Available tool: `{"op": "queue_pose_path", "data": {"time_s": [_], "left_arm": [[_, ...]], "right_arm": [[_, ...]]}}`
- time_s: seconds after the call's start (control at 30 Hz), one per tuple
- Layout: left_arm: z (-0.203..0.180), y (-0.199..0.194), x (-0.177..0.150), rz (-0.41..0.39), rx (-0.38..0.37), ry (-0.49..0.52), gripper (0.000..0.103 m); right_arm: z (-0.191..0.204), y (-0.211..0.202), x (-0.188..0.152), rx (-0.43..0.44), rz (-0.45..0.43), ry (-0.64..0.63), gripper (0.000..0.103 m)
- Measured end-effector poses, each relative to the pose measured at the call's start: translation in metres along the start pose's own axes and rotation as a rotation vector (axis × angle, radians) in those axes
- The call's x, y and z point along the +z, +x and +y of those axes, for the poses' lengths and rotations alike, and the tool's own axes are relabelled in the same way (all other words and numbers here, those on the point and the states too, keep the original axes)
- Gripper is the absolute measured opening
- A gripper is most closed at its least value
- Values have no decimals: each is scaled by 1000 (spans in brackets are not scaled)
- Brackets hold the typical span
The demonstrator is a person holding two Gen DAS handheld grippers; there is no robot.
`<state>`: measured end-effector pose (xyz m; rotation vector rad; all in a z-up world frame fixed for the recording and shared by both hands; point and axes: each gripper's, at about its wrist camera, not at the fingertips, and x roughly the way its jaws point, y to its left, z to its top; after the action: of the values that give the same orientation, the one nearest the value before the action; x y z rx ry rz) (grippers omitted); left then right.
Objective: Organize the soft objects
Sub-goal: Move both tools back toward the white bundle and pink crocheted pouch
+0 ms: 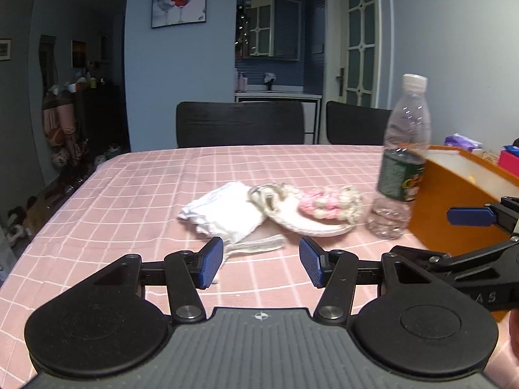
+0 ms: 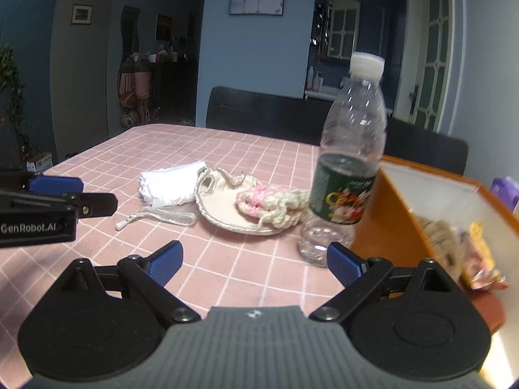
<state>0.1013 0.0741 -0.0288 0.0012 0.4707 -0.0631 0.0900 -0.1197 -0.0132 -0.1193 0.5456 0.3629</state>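
Observation:
A folded white cloth (image 1: 227,209) lies on the pink checked tablecloth (image 1: 129,194), with a cream drawstring pouch (image 1: 305,223) and a pink-and-cream yarn bundle (image 1: 331,202) beside it. The same cloth (image 2: 168,184), pouch (image 2: 227,207) and yarn (image 2: 272,202) show in the right wrist view. My left gripper (image 1: 261,261) is open and empty, just short of the cloth and its cord (image 1: 256,246). My right gripper (image 2: 254,264) is open and empty, short of the pouch.
A clear plastic water bottle (image 1: 402,162) stands right of the yarn, against an orange box (image 2: 421,201) holding several soft items (image 2: 467,253). Two black chairs (image 1: 240,123) stand behind the table. The left gripper's body (image 2: 39,207) shows at the left of the right wrist view.

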Motion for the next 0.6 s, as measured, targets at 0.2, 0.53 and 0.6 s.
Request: {"op": "queue_pose_path", "data": {"time_s": [0.2, 0.53, 0.6], "left_arm": [[13, 17, -4, 36, -52, -10, 64], [21, 58, 6, 110, -44, 43, 64], [24, 68, 10, 126, -47, 50, 59]], "right_arm": [[0, 24, 3, 6, 27, 29, 87], [9, 69, 14, 28, 52, -16, 77], [11, 78, 18, 28, 49, -20, 76]]}}
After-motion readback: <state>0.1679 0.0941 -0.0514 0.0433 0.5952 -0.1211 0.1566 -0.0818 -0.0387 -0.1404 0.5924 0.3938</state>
